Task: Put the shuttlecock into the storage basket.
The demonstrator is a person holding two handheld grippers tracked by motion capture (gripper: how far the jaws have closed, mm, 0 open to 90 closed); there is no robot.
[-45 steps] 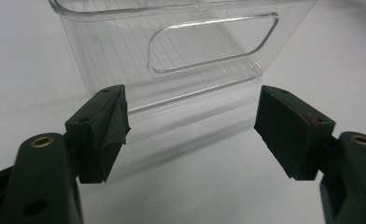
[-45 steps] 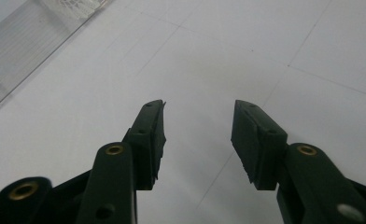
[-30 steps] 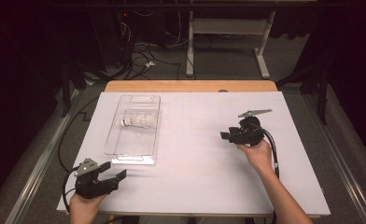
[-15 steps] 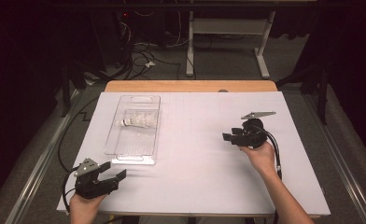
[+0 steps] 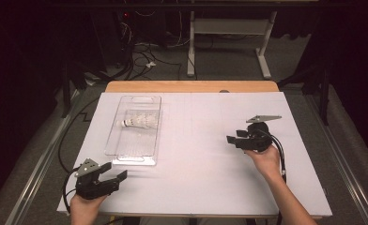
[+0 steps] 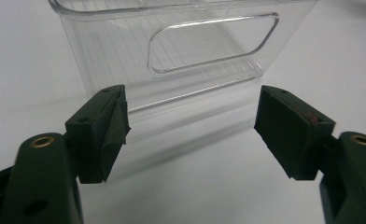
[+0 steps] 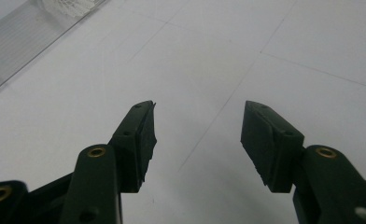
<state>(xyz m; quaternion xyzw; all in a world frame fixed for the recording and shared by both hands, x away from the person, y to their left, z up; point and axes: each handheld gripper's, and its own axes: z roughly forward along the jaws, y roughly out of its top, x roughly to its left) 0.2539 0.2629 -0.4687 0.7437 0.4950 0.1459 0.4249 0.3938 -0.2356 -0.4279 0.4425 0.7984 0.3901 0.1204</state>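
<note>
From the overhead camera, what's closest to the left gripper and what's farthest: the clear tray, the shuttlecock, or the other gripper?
From the left gripper:
1. Clear tray, its near end just ahead.
2. Shuttlecock, inside the tray, toward its far end.
3. Right gripper, across the table at the right.

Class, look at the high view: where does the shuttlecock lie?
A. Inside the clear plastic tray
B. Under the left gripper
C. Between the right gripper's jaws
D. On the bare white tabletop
A: the shuttlecock lies on its side inside the clear plastic tray, apart from both grippers.
</note>
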